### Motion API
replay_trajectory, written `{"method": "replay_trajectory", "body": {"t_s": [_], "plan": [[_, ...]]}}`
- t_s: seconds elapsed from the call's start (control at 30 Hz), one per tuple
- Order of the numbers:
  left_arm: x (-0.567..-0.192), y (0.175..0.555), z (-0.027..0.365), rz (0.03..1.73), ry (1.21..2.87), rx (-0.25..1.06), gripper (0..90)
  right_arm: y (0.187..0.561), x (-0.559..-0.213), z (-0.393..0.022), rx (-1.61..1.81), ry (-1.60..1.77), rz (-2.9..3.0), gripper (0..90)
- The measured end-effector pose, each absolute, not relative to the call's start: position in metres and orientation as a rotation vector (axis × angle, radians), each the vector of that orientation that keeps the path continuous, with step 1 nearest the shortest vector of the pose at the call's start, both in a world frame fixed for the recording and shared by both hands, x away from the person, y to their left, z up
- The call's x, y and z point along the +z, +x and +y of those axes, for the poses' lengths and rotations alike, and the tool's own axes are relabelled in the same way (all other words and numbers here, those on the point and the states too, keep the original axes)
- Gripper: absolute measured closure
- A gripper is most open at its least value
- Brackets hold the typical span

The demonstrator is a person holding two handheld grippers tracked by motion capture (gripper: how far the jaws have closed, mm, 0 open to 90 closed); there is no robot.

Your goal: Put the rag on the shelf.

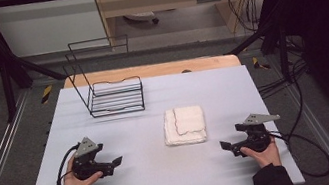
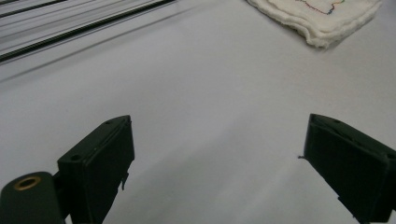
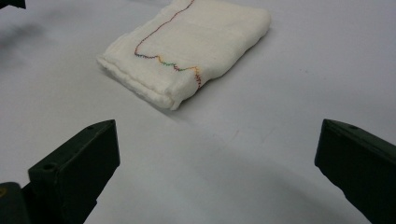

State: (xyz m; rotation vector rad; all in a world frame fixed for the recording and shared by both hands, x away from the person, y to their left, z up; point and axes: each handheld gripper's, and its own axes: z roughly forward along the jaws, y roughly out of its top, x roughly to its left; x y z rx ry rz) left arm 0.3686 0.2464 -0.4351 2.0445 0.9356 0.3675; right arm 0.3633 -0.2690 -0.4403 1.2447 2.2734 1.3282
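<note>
A folded white towel (image 1: pixel 184 125) lies flat in the middle of the pale table (image 1: pixel 166 173). Its top edge carries multicoloured stitching, plain in the right gripper view (image 3: pixel 187 56) and at the top right of the left gripper view (image 2: pixel 322 16). My left gripper (image 1: pixel 116 162) rests low on the table to the towel's left, jaws open and empty (image 2: pixel 215 154). To the towel's right my right gripper (image 1: pixel 226 146) points inward, also open with nothing between its jaws (image 3: pixel 217 158). A hand holds each gripper.
A black wire rack (image 1: pixel 108 89) stands at the table's back left. Cables (image 1: pixel 309 149) trail off the right edge. Metal frame bars and rails run along both sides of the table.
</note>
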Motion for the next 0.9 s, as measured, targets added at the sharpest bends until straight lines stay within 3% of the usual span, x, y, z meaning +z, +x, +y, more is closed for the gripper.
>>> {"method": "replay_trajectory", "body": {"t_s": [0.9], "plan": [[-0.425,0.392,0.144,0.914,2.075,0.265,14.1,0.364,-0.443,-0.267,1.299,1.249,2.283,0.6]]}}
